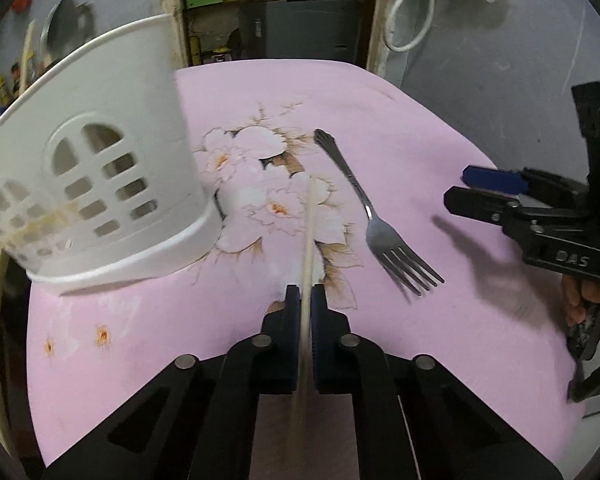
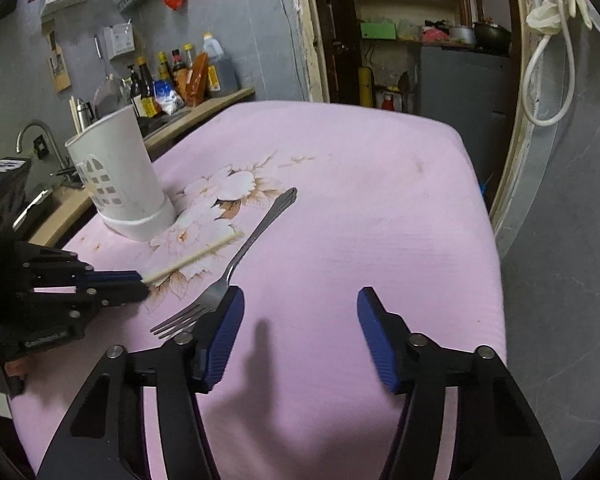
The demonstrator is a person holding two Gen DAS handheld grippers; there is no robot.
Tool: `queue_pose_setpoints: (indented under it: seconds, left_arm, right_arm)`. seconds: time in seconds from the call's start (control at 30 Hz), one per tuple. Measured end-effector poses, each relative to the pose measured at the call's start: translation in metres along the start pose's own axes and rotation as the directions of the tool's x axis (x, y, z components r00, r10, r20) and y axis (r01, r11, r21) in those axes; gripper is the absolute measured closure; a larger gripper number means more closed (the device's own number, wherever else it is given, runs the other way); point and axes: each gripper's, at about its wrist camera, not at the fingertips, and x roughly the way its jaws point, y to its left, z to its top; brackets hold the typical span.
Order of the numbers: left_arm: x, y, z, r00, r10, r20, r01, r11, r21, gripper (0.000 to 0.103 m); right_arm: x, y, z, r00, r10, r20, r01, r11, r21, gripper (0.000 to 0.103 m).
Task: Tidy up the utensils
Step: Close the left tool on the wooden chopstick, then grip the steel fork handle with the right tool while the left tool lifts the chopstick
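My left gripper (image 1: 306, 294) is shut on a pale wooden chopstick (image 1: 308, 240) that points forward over the pink flowered tablecloth (image 1: 420, 128); it also shows in the right wrist view (image 2: 196, 257), held by the left gripper (image 2: 140, 280). A white perforated utensil holder (image 1: 100, 160) stands just to the left, also seen in the right wrist view (image 2: 116, 176). A steel fork (image 1: 376, 224) lies on the cloth to the right, tines toward me. My right gripper (image 2: 300, 316) is open and empty, its left finger beside the fork (image 2: 228, 272).
The table edge (image 2: 488, 240) drops off at the right toward a grey floor. A wooden counter (image 2: 196, 112) with bottles and a sink tap stands behind the holder. A doorway with shelves is beyond the far edge.
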Motion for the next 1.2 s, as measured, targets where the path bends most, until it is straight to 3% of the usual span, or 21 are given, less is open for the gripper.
queue_pose_setpoints:
  seconds: [0.2, 0.53, 0.63, 0.97, 1.2]
  left_arm:
    - [-0.011, 0.017, -0.007, 1.000, -0.009, 0.017, 0.011, 0.993, -0.117, 0.100]
    - [-0.033, 0.038, -0.024, 0.998, -0.043, 0.037, 0.052, 0.954, -0.295, 0.100]
    - [-0.038, 0.038, -0.029, 0.998, -0.046, 0.043, 0.057, 0.947, -0.316, 0.100]
    - [-0.059, 0.042, -0.049, 0.997, -0.052, 0.063, 0.072, 0.926, -0.372, 0.100]
    - [-0.078, 0.056, -0.077, 0.998, 0.003, 0.066, 0.026, 0.903, -0.430, 0.100]
  right_arm:
    - [0.024, 0.008, 0.019, 0.999, 0.022, -0.034, -0.022, 1.000, -0.005, 0.057]
    - [0.084, 0.039, 0.050, 0.988, 0.058, -0.143, -0.070, 0.994, -0.086, 0.070]
    - [0.082, 0.046, 0.046, 0.987, 0.055, -0.149, -0.074, 0.990, -0.124, 0.088]
    - [0.050, 0.057, 0.010, 0.970, 0.175, -0.171, -0.191, 0.978, -0.081, 0.094]
    - [0.030, 0.087, -0.011, 0.951, 0.252, -0.178, -0.272, 0.957, -0.097, 0.095]
